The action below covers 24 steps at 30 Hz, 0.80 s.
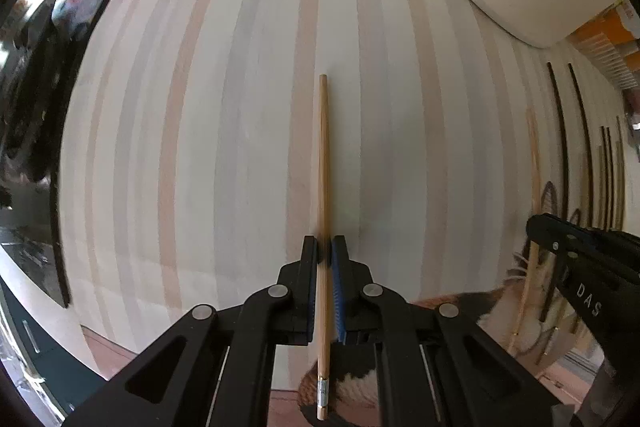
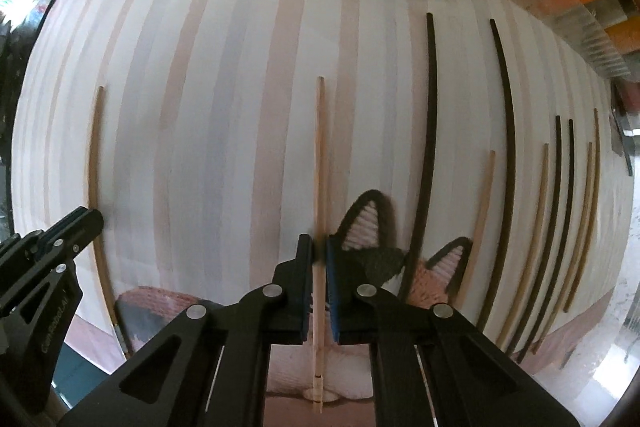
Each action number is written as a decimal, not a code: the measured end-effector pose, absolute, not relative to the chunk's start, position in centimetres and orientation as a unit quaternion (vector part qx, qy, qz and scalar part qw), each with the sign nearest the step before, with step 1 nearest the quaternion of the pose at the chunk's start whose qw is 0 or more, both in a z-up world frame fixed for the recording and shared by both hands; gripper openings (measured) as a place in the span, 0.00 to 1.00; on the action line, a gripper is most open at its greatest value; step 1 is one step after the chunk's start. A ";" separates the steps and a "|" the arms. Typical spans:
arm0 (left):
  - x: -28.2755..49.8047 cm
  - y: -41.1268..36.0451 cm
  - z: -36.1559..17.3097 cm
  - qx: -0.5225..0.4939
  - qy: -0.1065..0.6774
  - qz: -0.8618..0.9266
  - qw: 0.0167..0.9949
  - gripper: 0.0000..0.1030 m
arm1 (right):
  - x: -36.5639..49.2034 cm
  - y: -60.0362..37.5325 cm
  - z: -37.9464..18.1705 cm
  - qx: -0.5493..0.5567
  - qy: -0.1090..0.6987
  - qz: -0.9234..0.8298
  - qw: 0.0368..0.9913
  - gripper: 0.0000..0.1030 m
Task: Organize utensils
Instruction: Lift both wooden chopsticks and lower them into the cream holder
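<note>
The left claw (image 1: 325, 247) is clamped on a light wooden chopstick (image 1: 323, 187) that points away over the striped mat (image 1: 200, 147) on the bench. The right claw (image 2: 319, 247) pinches a second light chopstick (image 2: 319, 167) just the same (both point straight down at the mat). To its right, dark chopsticks (image 2: 430, 107) and more light ones lie in rows, beside a cat-shaped knitted coaster (image 2: 440, 267).
</note>
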<state>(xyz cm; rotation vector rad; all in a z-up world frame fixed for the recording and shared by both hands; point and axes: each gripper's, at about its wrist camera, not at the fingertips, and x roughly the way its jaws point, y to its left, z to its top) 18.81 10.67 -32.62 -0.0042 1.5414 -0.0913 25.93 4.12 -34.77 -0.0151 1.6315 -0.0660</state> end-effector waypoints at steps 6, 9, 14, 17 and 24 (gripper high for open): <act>18.8 10.5 -29.3 0.006 0.682 -0.041 0.731 0.04 | 25.0 1.3 -31.9 0.027 0.717 -0.020 0.696 0.07; 18.1 9.6 -26.8 0.009 0.672 -0.043 0.740 0.04 | 24.4 0.7 -29.6 0.029 0.700 -0.007 0.713 0.07; 16.7 8.1 -22.4 0.016 0.645 -0.046 0.762 0.04 | 22.7 0.9 -25.1 0.030 0.672 0.015 0.740 0.07; 15.7 7.2 -19.8 0.018 0.626 -0.048 0.778 0.04 | 22.5 -1.5 -23.9 0.035 0.651 0.024 0.758 0.07; 14.8 6.0 -11.4 0.002 0.563 -0.058 0.824 0.04 | 21.9 -6.1 -20.0 0.054 0.602 0.033 0.796 0.07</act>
